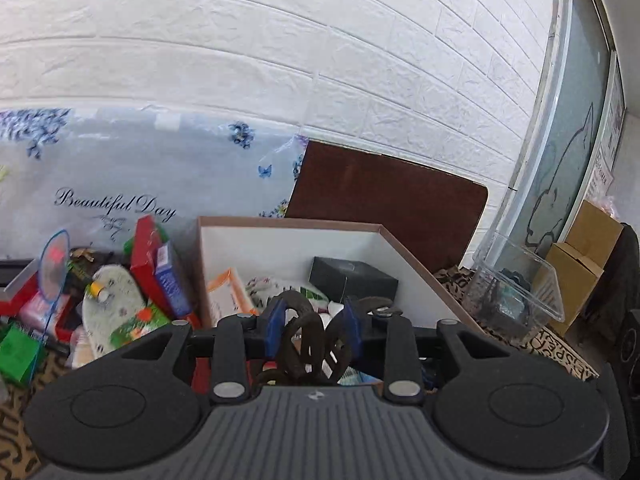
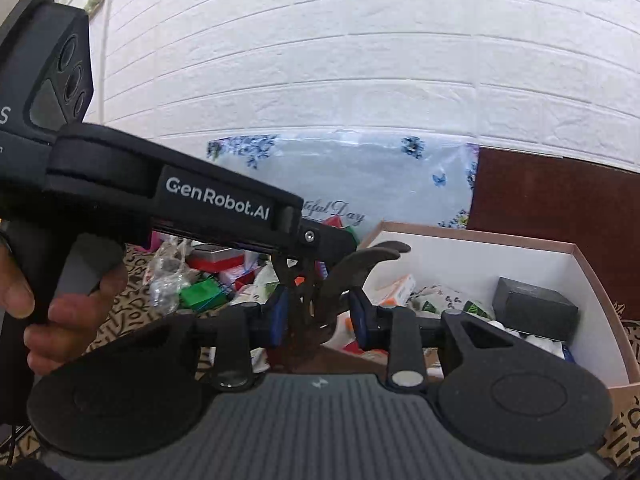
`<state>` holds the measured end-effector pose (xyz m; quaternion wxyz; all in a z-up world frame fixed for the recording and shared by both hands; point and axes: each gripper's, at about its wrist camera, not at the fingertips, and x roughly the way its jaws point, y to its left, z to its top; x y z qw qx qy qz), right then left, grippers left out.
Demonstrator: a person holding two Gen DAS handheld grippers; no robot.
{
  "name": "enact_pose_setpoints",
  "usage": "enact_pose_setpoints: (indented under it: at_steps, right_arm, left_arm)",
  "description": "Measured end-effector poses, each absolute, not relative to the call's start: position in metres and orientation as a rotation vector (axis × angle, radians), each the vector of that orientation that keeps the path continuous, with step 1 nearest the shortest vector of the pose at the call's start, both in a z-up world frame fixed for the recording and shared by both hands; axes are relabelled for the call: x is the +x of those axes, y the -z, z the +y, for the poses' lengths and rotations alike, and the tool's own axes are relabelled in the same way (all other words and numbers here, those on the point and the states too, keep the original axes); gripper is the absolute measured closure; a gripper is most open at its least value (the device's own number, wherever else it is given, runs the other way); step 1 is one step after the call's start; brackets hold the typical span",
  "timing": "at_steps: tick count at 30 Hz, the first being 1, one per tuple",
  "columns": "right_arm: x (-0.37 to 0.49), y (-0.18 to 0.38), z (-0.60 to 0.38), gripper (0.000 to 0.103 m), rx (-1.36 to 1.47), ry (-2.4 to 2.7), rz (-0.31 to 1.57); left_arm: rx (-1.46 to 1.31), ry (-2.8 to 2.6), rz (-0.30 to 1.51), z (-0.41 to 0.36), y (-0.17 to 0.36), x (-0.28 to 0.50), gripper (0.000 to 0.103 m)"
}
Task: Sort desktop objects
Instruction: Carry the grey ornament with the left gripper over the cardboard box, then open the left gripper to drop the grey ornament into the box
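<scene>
A white wall (image 1: 280, 40) of embossed brick-pattern panels fills the upper half of both views. Below it hangs a glossy pale-blue plastic sheet (image 1: 140, 168) printed with flowers and butterflies, and at its 3 o'clock side leans a flat dark-brown board (image 1: 384, 204) with rounded corners. In front sits a rectangular cardboard box (image 1: 296, 248), white inside, pinkish at the rim, holding a matte black cube-like box (image 1: 352, 282) toward 2 o'clock and small packets. At the cardboard box's 9 o'clock lies a jumble of colourful items (image 1: 120, 300). The left gripper (image 1: 314, 330) has its blue pads partly closed on a dark, rusty, curved pair of shears (image 1: 304, 344), lifted over the cardboard box's near edge. The right gripper (image 2: 320, 316) grips the same shears, jaws likewise about 1/3 open.
</scene>
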<state>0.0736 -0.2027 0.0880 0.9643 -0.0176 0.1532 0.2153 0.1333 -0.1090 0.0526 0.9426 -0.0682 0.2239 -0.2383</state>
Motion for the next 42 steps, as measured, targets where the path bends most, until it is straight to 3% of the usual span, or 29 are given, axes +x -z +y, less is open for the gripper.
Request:
enact_pose_setpoints:
  at_steps: [11, 14, 15, 16, 22, 42]
  right_arm:
    - [0.114, -0.096, -0.230, 0.071, 0.029, -0.384, 0.272]
    - [0.125, -0.083, -0.234, 0.069, 0.049, -0.372, 0.309]
    - [0.132, -0.076, -0.236, 0.066, 0.060, -0.367, 0.338]
    - [0.136, -0.068, -0.237, 0.055, 0.068, -0.359, 0.365]
    - [0.137, -0.041, -0.237, 0.018, 0.010, -0.274, 0.413]
    - [0.130, -0.044, -0.234, 0.008, 0.058, -0.262, 0.437]
  left_arm:
    - [-0.111, 0.524, 0.431, -0.138, -0.060, 0.171, 0.061]
    - [-0.108, 0.547, 0.497, -0.143, -0.037, 0.183, 0.045]
    - [-0.112, 0.543, 0.521, -0.143, -0.029, 0.187, 0.032]
    - [-0.116, 0.532, 0.540, -0.142, -0.021, 0.189, 0.024]
    - [-0.170, 0.469, 0.582, -0.129, -0.005, 0.196, 0.013]
    - [-0.136, 0.458, 0.579, -0.125, -0.003, 0.175, 0.009]
